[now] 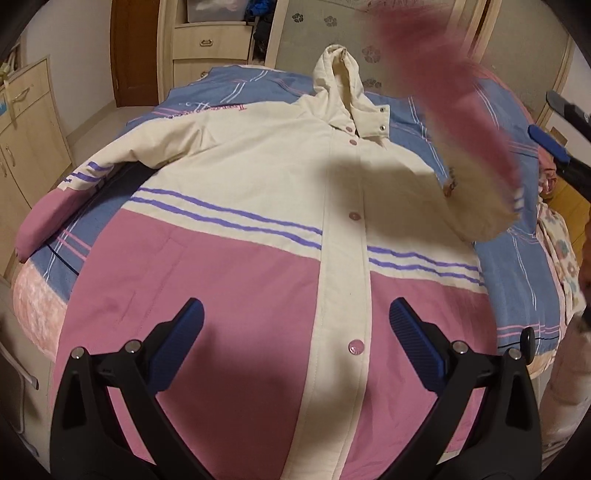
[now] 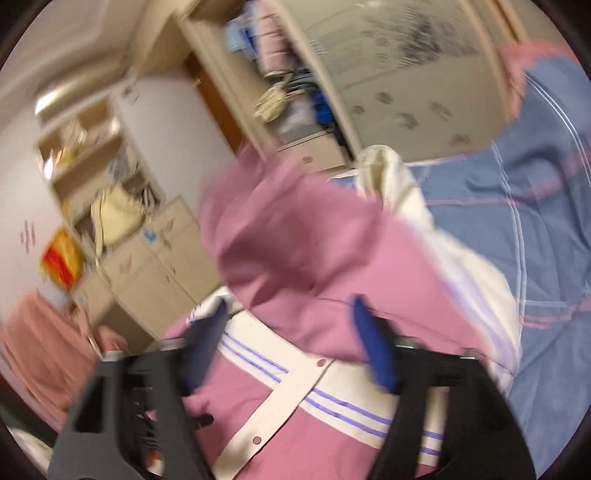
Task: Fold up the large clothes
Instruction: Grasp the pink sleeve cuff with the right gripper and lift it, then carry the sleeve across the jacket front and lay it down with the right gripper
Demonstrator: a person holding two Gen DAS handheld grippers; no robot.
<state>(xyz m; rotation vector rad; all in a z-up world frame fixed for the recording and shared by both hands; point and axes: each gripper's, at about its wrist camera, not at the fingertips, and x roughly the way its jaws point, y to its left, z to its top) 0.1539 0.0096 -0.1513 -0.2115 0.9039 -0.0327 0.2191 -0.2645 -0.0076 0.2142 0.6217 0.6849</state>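
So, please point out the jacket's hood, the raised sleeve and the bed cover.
hood (image 1: 338, 70), left wrist view, cream top fold.
raised sleeve (image 1: 439, 110), left wrist view, blurred pink part.
bed cover (image 1: 517, 266), left wrist view, bare blue area.

A bedroom is shown. The middle of the left wrist view is filled by a bed (image 1: 517, 266) covered with a blue sheet (image 1: 513, 258) crossed by pink and white lines; a pink fleece blanket (image 1: 37, 295) is seen along its lower left edge. At the upper left a brown wooden door (image 1: 133, 51) is set in a white wall (image 1: 74, 48), with pale floor (image 1: 99, 125) below it. Light wood cabinets (image 1: 29, 140) are placed at the left edge. Behind the bed, a drawer unit (image 1: 210, 44) stands beside a frosted wardrobe panel (image 1: 325, 33) printed with flowers. In the blurred right wrist view, open shelves (image 2: 96, 166) with clutter are seen at the left.
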